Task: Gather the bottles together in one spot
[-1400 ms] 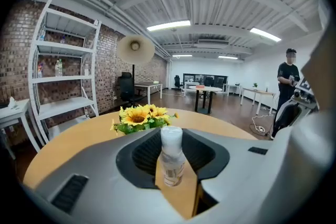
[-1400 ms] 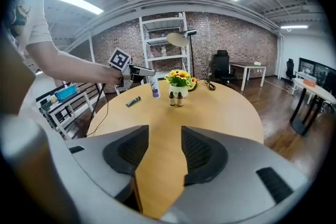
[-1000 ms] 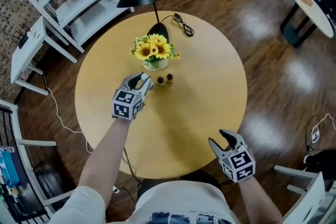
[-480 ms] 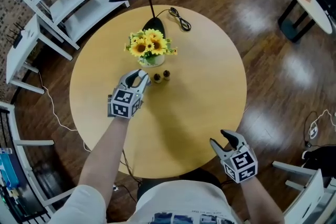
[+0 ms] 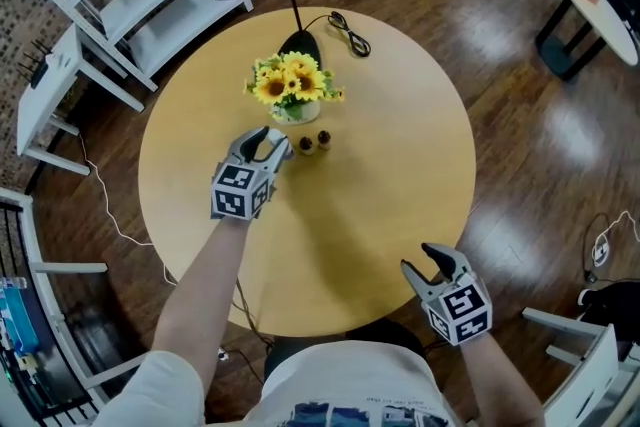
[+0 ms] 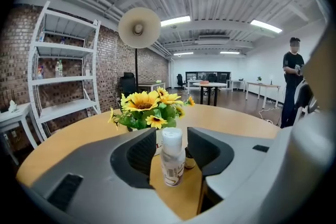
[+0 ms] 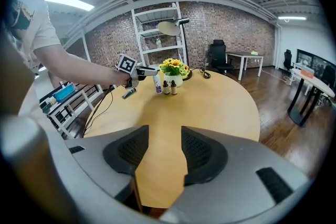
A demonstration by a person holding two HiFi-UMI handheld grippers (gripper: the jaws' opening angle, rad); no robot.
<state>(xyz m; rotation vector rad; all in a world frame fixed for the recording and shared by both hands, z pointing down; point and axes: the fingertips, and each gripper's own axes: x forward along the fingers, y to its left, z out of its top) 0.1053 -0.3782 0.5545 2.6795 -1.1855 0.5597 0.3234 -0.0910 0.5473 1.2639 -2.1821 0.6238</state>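
Clearance shows either side of the upright white plastic bottle as our left gripper's jaws open around it, just beside two small brown dropper bottles on the round wooden tabletop. Our right gripper, jaws released and empty, hangs well apart.

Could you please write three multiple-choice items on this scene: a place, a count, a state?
1. The white bottle stands: A) between the left gripper's jaws B) on a shelf C) on the floor
2. Small brown bottles by the vase: A) one B) two C) four
3. The right gripper is: A) holding a bottle B) open, empty C) holding a cable
1 A, inside those opening jaws; 2 B, a pair shows; 3 B, only table between its jaws.
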